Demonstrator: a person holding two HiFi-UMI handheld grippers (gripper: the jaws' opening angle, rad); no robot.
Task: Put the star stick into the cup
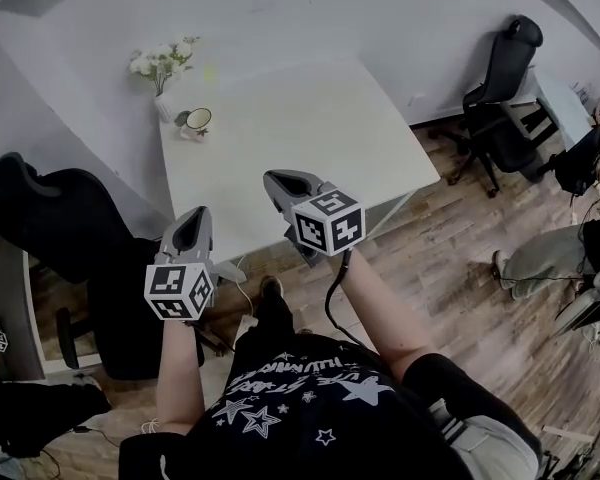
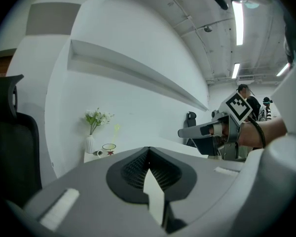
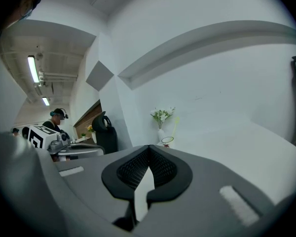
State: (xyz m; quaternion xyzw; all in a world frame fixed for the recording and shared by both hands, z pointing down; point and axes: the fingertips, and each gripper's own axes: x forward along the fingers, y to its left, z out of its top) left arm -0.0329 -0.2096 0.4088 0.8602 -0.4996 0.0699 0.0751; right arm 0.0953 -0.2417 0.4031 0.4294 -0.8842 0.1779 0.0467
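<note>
The white bench (image 1: 310, 138) fills the middle of the head view, and everything for the task sits at its far left corner, well apart from both tools. The left tool (image 1: 192, 230) hangs short of the bench's near edge. The right tool (image 1: 283, 182) is over that edge, further forward and further right. Each tool's own view shows its jaws pressed together with nothing between them. From the left tool the corner lies roughly straight ahead. From the right tool it lies ahead and to the left. So the left looks the better lined up and perhaps slightly the nearer, though the gap is small. At the corner a vase (image 1: 164, 105) of white flowers stands by the wall, with the cup (image 1: 197, 120) just beside it, mouth up. The stick (image 3: 173, 128) is pale yellow-green with a wider top. It rises close to the cup's right rim, its long axis near upright and leaning a little right. I cannot tell whether its foot stands inside the cup or behind it against the wall, and the next reach depends on that. A small red speck (image 2: 110, 153) shows low at the cup's front, too small to name. The count is one bench, two tools, one vase, one cup, one stick and one speck.
</note>
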